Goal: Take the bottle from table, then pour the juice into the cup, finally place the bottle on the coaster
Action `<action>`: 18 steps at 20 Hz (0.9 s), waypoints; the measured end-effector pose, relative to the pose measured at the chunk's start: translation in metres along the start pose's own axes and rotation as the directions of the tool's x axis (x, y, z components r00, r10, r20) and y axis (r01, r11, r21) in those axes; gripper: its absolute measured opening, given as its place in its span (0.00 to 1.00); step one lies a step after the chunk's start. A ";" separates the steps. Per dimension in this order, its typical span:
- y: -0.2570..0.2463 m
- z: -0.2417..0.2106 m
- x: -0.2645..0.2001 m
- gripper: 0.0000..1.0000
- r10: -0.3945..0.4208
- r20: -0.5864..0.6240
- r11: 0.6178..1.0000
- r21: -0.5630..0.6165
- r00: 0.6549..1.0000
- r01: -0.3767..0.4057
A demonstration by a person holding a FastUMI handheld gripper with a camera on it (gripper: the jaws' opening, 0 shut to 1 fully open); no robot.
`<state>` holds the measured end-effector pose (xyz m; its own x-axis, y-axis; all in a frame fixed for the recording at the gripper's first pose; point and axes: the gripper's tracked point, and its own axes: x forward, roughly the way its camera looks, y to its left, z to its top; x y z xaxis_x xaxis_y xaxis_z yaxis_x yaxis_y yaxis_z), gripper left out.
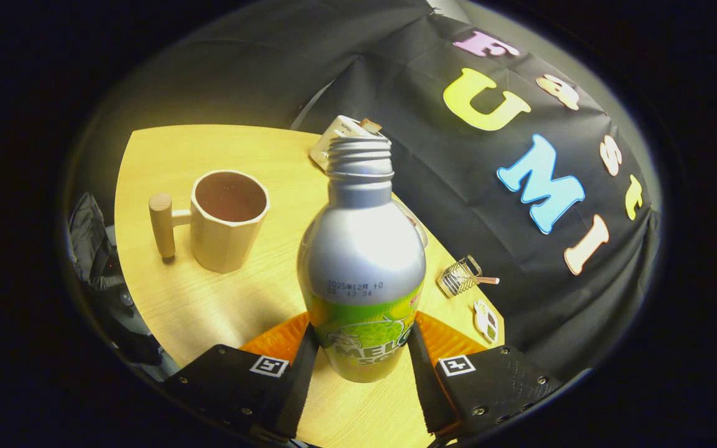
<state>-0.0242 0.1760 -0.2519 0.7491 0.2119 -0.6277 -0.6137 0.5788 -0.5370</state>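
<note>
A silver aluminium bottle (361, 261) with a green label and an uncapped threaded neck stands between my fingers. The gripper (361, 348) is shut on the bottle, both fingers pressing its lower sides. The view is tilted, and I cannot tell whether the bottle's base rests on the wooden table (221, 298) or hangs just above it. A beige cup (229, 219) with a wooden peg handle stands beyond the fingers to the left, its dark inside showing. Part of a pale round object (417, 227), possibly the coaster, peeks out behind the bottle's right shoulder.
A white box (337, 140) lies behind the bottle's neck at the table's far edge. A small wire holder (461, 277) and a white tag (486, 320) lie to the right near the black cloth wall. A dark bag (88, 239) hangs off the table's left side.
</note>
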 end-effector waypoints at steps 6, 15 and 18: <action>0.013 0.006 0.004 0.73 0.013 -0.058 0.995 -0.103 0.998 -0.019; 0.015 0.010 0.014 0.73 -0.041 -0.161 0.950 -0.312 0.986 -0.012; 0.014 0.009 0.016 0.73 -0.043 -0.191 0.934 -0.357 0.981 -0.029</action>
<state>-0.0190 0.1940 -0.2643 0.7133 0.0321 -0.7002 -0.6835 0.2531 -0.6847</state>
